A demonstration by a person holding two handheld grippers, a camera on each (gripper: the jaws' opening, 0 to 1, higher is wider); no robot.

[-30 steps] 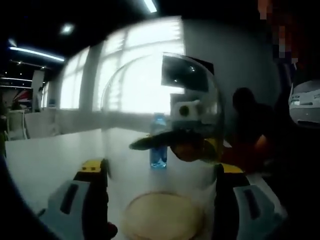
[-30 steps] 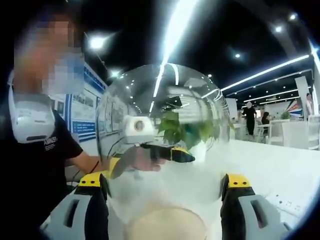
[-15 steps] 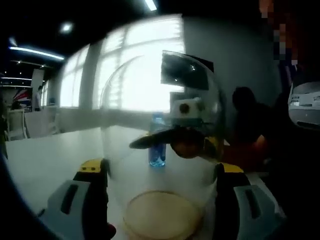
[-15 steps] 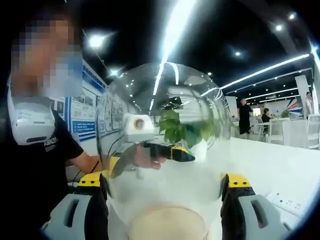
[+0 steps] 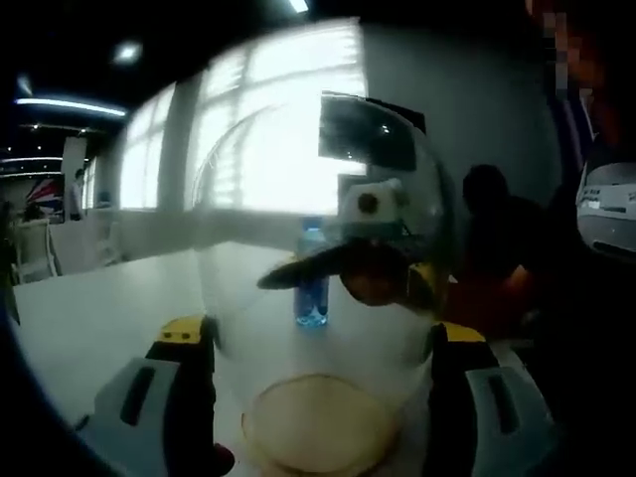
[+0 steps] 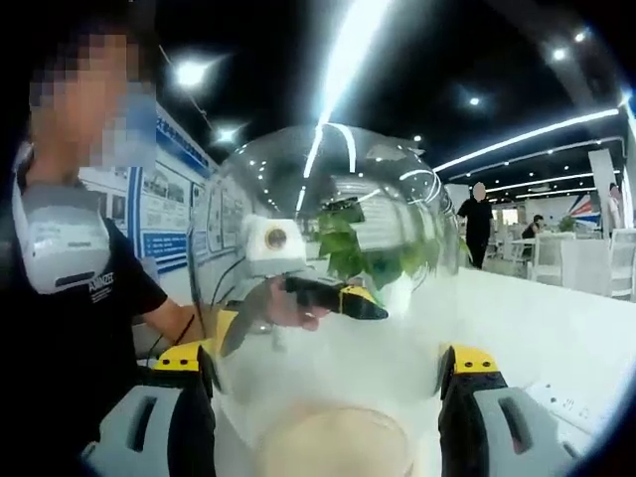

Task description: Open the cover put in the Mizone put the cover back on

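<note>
— Between both sets of jaws sat the clear dome cover, yes? Why two grippers on one thing?

— Smooth, round glass, I'd judge; one pinch would let it swing. The left gripper had its jaws pressed against the cover's lower flanks, and the right gripper was clamped on it the same way from the opposite side. Through the glass, each view caught the other gripper's jaw tips.

— And the Mizone?

— The blue Mizone bottle stood upright on the white table, seen through the cover in the left gripper view, beyond it and apart from it. A round pale disc showed low at the cover's bottom; whether the cover rested on it or hung above it, I couldn't tell.

— Room to move?

— Plenty of bare tabletop to the left of the bottle. In the right gripper view the table ran wide, with a socket strip near its edge and a leafy plant behind the glass. The person stood close on one side, so that was the tight edge.
</note>
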